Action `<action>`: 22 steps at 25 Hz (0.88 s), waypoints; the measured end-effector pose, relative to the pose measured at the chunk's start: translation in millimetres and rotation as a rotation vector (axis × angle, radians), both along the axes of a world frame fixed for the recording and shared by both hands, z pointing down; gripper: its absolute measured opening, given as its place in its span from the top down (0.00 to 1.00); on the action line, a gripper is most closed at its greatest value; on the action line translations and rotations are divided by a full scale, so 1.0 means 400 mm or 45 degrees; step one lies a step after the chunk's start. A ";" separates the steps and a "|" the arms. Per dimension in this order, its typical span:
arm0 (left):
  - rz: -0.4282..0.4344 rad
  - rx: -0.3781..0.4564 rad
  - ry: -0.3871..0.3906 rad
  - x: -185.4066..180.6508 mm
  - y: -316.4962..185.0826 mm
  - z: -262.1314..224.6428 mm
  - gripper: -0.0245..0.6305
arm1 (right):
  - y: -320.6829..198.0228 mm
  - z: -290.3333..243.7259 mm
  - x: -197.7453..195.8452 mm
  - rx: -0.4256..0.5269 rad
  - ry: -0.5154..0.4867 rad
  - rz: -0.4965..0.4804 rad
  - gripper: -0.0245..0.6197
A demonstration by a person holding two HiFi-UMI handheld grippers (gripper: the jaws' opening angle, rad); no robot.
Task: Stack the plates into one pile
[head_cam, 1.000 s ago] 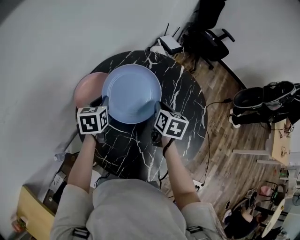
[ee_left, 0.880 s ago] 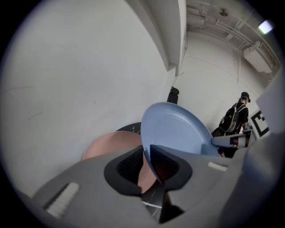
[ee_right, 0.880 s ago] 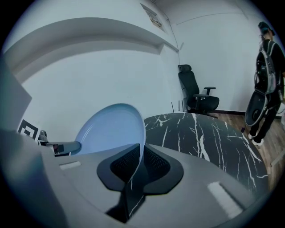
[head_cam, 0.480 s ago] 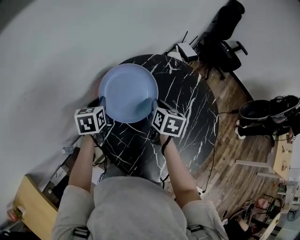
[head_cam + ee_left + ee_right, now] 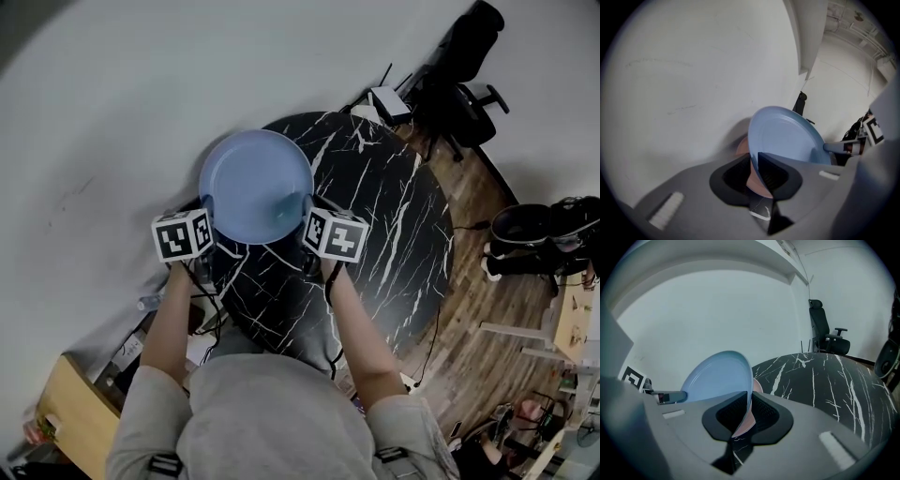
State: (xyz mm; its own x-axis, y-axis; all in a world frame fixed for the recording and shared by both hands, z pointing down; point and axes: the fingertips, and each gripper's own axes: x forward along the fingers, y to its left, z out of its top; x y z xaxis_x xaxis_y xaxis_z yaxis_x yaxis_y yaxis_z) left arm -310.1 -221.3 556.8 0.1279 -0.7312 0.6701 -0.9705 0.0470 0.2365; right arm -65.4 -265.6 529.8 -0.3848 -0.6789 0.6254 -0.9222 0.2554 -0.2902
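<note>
Blue plate (image 5: 255, 186) hangs over the pink plate (image 5: 760, 181) near the counter (image 5: 375, 225) edge; left tool (image 5: 756, 165) and right tool (image 5: 748, 409) each pinch its rim on opposite sides; placing step, I judge; next: lower it level and centred, then let both tools release together.

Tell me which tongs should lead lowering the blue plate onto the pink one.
Neither alone: left tongs and right tongs each clamp opposite rims of the blue plate, with the pink plate showing beneath. Lower both together.
</note>
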 end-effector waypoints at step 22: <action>0.067 -0.242 -0.002 -0.018 -0.080 0.198 0.79 | -0.064 0.192 -0.015 -0.164 0.086 0.046 0.91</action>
